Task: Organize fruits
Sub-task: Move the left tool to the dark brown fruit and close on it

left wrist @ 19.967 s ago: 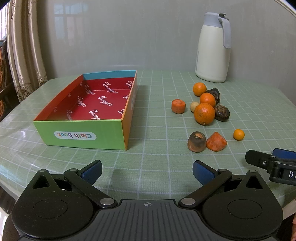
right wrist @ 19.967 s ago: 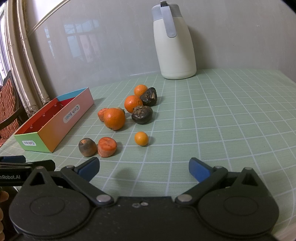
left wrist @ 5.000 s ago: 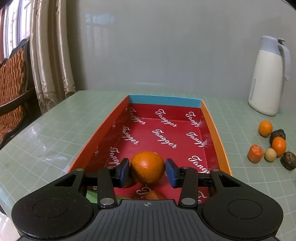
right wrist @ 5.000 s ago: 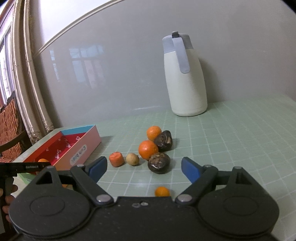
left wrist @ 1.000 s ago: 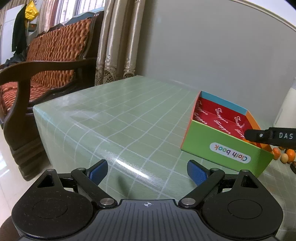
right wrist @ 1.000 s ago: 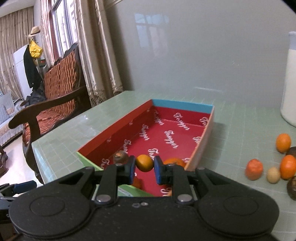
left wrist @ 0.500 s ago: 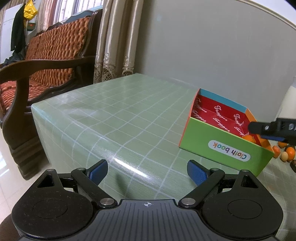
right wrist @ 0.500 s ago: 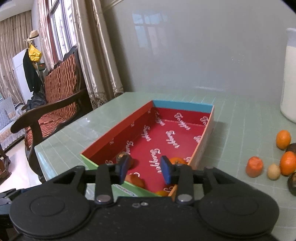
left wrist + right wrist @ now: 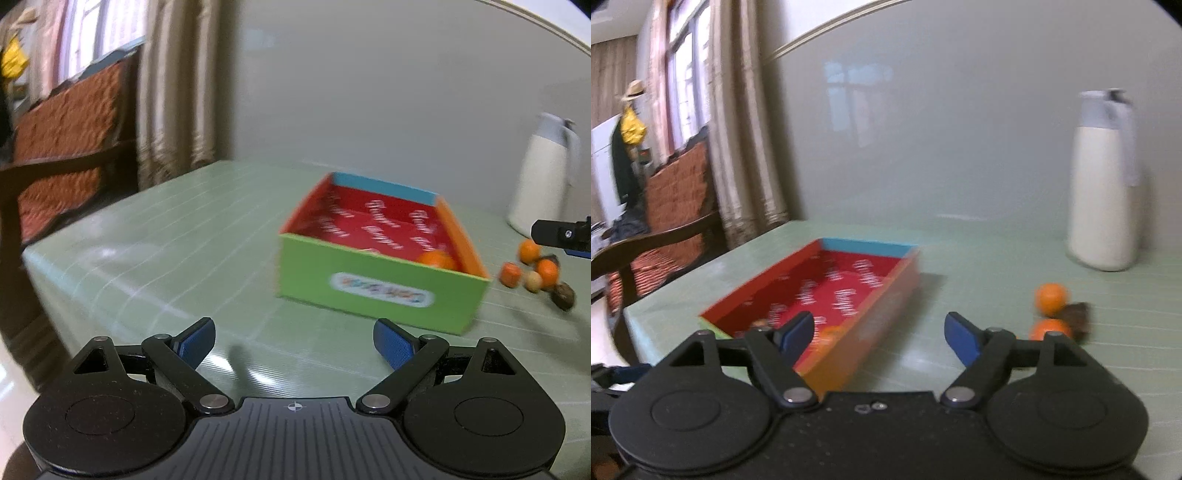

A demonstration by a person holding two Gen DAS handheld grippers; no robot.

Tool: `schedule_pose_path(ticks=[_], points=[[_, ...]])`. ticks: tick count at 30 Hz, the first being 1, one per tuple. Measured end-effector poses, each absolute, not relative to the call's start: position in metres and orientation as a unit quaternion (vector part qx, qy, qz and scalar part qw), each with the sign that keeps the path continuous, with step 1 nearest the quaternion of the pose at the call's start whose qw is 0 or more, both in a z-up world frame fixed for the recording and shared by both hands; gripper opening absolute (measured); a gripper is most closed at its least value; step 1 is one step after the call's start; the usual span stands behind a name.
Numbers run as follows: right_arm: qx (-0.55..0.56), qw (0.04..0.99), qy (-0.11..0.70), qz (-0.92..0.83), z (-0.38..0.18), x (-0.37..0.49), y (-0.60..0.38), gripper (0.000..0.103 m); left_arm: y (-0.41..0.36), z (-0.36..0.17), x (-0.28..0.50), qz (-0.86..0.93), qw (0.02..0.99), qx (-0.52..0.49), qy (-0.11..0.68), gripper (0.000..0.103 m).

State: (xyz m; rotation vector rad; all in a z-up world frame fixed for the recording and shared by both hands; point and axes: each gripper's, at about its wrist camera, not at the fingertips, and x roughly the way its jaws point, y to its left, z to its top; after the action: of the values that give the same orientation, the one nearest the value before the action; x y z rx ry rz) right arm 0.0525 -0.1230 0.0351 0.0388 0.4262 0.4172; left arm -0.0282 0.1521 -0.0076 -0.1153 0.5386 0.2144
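Observation:
The red-lined cardboard box [image 9: 376, 291] with a green front stands on the green checked table; an orange [image 9: 436, 259] lies in its near right corner. Right of the box sit loose fruits: oranges [image 9: 529, 251], a small red-orange fruit [image 9: 511, 274], a pale round one [image 9: 533, 281] and a dark one [image 9: 563, 295]. My left gripper [image 9: 293, 341] is open and empty, short of the box. My right gripper [image 9: 877, 334] is empty, its jaws opening above the box's [image 9: 886, 295] near right edge. In that view an orange [image 9: 829, 338] lies in the box and two oranges [image 9: 1051, 297] lie on the table.
A white thermos jug [image 9: 1102, 199] stands at the back right of the table. A wooden chair with orange woven upholstery [image 9: 62, 147] and curtains [image 9: 173, 92] are off the table's left edge. The tip of the right gripper [image 9: 561, 232] shows at the left view's right edge.
My right gripper let go of the small orange into the box, opened wide and pulled back to the right. The left gripper swung right, so the box now sits nearer the centre of its view.

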Motion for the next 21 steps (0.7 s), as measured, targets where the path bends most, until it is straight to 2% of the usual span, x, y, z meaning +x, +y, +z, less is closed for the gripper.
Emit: schedule_pose_path(ticks=[8, 12, 21], points=[[0.074, 0.971, 0.199, 0.111, 0.019, 0.052, -0.198, 0.080, 0.099, 0.017, -0.014, 0.036, 0.967, -0.019, 0.252, 0.092], [0.092, 0.973, 0.197, 0.074, 0.014, 0.047, -0.226, 0.084, 0.071, 0.025, -0.005, 0.005, 0.968, -0.003, 0.249, 0.092], [0.129, 0.973, 0.192, 0.031, 0.008, 0.032, -0.270, 0.084, 0.013, 0.032, 0.015, -0.045, 0.968, 0.034, 0.243, 0.092]])
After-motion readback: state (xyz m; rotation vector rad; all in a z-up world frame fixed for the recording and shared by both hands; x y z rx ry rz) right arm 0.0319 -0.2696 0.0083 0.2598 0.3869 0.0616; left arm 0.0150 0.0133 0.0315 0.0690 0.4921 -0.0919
